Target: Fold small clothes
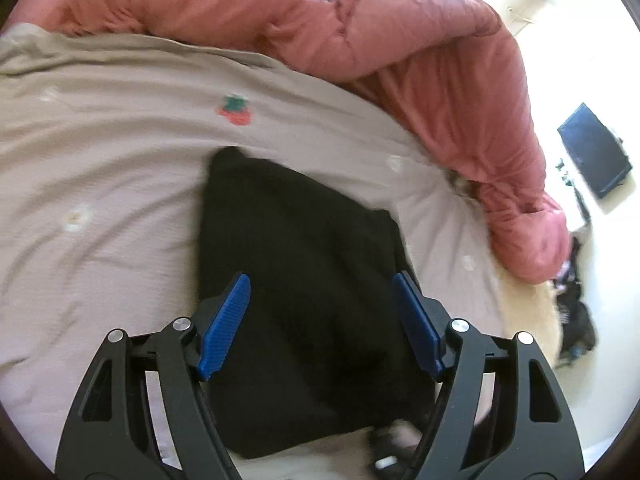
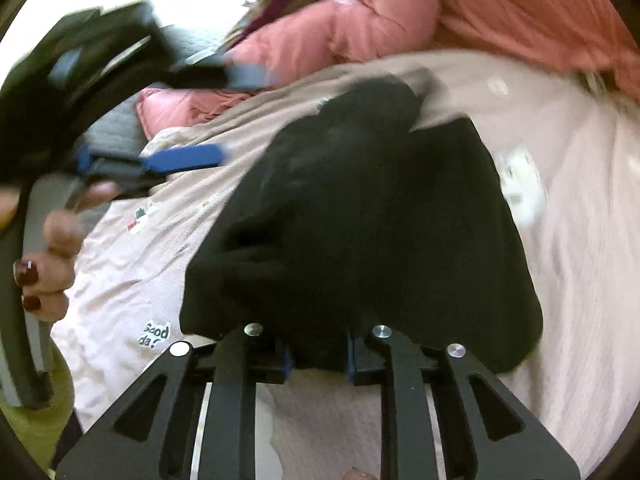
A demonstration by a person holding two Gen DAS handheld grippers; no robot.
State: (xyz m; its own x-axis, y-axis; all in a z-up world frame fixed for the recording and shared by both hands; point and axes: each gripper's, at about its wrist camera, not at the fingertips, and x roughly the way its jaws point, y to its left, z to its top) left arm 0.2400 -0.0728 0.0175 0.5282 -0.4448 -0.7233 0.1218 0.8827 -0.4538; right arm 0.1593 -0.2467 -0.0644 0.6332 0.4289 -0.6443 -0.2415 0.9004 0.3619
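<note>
A small black garment [image 1: 304, 288] lies folded on the beige bedsheet [image 1: 100, 168]. My left gripper [image 1: 322, 320] is open above it, its blue pads [image 1: 226, 320] wide apart and empty. In the right wrist view the black garment [image 2: 360, 220] hangs bunched from my right gripper [image 2: 318, 354], whose blue pads [image 2: 350, 354] are shut on its near edge. The left gripper [image 2: 224, 116] also shows there at the upper left, blurred and open, held by a hand with dark red nails.
A pink duvet [image 1: 400, 32] is piled along the far side of the bed. The sheet [image 2: 580, 240] carries small printed patches. A dark screen [image 1: 594, 152] stands on the bright floor at the right, beyond the bed edge.
</note>
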